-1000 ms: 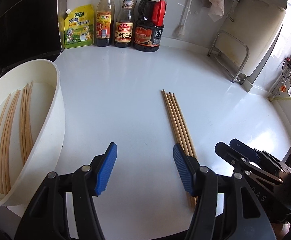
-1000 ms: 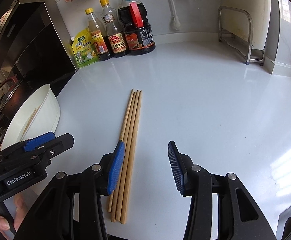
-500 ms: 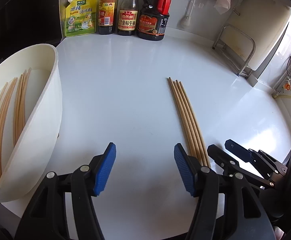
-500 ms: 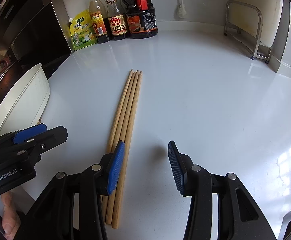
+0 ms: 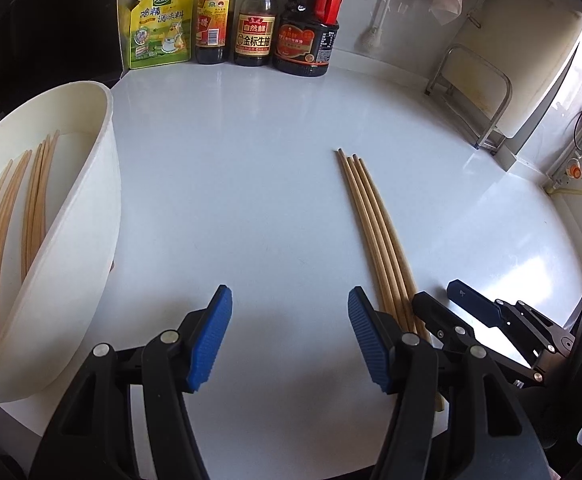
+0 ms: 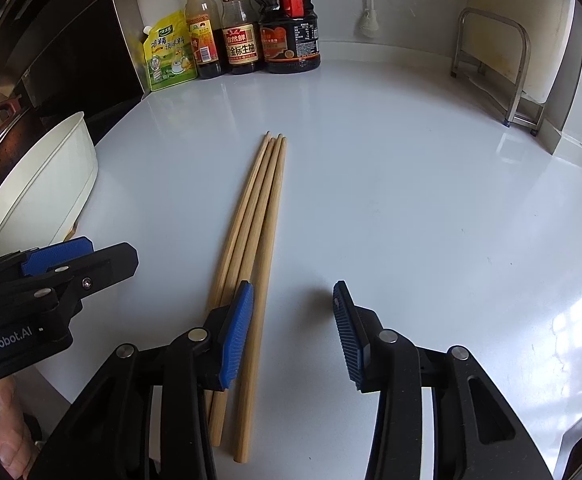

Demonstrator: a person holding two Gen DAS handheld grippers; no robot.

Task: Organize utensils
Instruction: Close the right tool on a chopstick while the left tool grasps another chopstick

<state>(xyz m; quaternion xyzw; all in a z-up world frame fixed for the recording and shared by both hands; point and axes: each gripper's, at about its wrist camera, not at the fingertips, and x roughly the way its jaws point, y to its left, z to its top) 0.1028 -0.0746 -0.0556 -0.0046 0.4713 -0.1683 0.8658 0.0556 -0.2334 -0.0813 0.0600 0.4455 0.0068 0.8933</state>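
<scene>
Okay, I'm holding both tools with jaws apart, gripping nothing. Four chopsticks [image 6: 257, 236] are lying bundled mid-counter [image 6: 411, 200], running 12 to 6 o'clock, passing under the right gripper [image 6: 291, 330]'s left finger. I'm seeing open white surface toward 3 o'clock; the white bin [image 5: 71, 240] with more chopsticks [image 5: 7, 220] is crowding the left gripper [image 5: 289, 338] at 9 o'clock. Since a second ago, both cameras are tilting down and the sauce bottles [image 5: 265, 20] are sliding toward 12 o'clock.

A home kitchen. On the white countertop [image 6: 411, 160] stand soy sauce bottles [image 6: 243, 24] and a seasoning pouch [image 6: 169, 58] against the wall. A pot [image 6: 7, 128] sits at left, and a dish brush [image 6: 367, 20] hangs on the wall.
</scene>
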